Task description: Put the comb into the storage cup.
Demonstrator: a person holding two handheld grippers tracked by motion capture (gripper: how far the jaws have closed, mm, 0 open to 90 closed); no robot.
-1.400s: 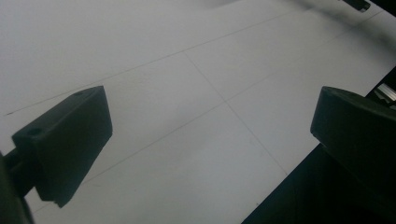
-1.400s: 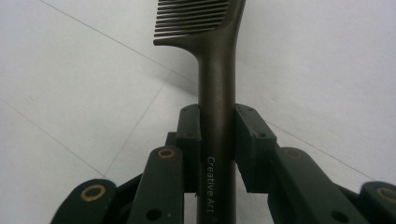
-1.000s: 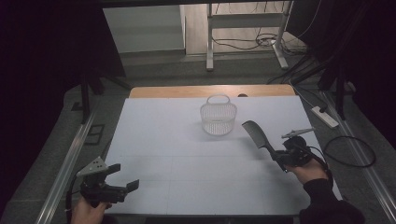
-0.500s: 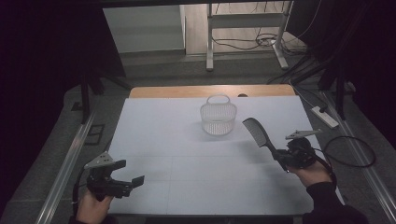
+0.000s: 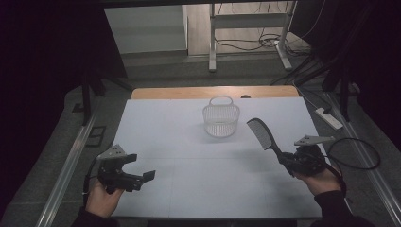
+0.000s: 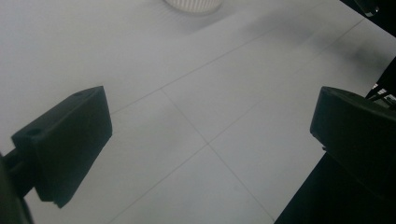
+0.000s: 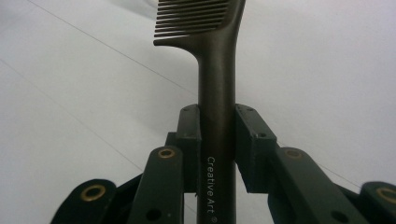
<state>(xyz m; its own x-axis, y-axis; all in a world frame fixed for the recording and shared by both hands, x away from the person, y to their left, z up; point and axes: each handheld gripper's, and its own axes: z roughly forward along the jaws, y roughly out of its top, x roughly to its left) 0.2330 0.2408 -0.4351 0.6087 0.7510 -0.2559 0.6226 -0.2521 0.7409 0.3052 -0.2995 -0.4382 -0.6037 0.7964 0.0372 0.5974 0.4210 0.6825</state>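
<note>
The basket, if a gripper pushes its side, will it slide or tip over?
The basket is probably light: its walls are open mesh. It looks wider than tall with a flat base, so a low push would likely slide it on the smooth table. A push near the rim might tip it.

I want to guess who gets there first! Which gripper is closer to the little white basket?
Right. The right gripper, shut on the comb, sits nearer the basket; the open left gripper is farther off at the table's near left.

White table [image 5: 189,156] with faint grid lines, a small white wire basket [image 5: 221,120] standing toward its far edge
</note>
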